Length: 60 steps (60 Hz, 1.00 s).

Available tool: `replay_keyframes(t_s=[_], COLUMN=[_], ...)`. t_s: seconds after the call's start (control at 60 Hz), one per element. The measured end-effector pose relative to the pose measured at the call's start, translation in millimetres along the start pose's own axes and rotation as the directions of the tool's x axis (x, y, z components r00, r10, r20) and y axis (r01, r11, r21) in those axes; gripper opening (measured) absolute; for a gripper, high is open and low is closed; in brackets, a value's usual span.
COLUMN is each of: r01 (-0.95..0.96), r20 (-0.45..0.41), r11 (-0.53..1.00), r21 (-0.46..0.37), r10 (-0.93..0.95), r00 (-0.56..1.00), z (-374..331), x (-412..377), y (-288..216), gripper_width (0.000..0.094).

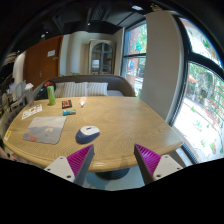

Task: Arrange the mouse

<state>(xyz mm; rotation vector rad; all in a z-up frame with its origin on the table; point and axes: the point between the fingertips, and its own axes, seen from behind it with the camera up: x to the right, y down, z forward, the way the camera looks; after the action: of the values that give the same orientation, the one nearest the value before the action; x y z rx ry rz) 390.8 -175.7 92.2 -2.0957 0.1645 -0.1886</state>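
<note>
We see a large oval table with a light wooden top (125, 118) filling the middle of the room. Behind it stands a grey upholstered sofa (88, 88) with pale cushions, set against a white wall (72, 50). To one side of the sofa is a brown wooden door (42, 60), and farther back an arched glazed doorway (101, 56). Tall dark-framed windows (200, 85) line the other side, showing green foliage outside and letting daylight fall across the tabletop. The ceiling (90, 18) is dark.

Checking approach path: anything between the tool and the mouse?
Nothing: in the gripper view, only bare table lies between the open tool and the mouse.
</note>
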Motion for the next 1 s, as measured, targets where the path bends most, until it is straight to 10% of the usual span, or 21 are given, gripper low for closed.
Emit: replay_keyframes(t_s=[0.633, 1.0], r01=[-0.045, -0.076], r20=[0.232, 0.066], r11=[0.997, 0.993], r21=[-0.061, -0.087], r10=[0.058, 0.082], r00=[0.971, 0.994], z=[130, 188], x=[-148, -158], y=[25, -2], gripper_width=[0.0829, 0.0740])
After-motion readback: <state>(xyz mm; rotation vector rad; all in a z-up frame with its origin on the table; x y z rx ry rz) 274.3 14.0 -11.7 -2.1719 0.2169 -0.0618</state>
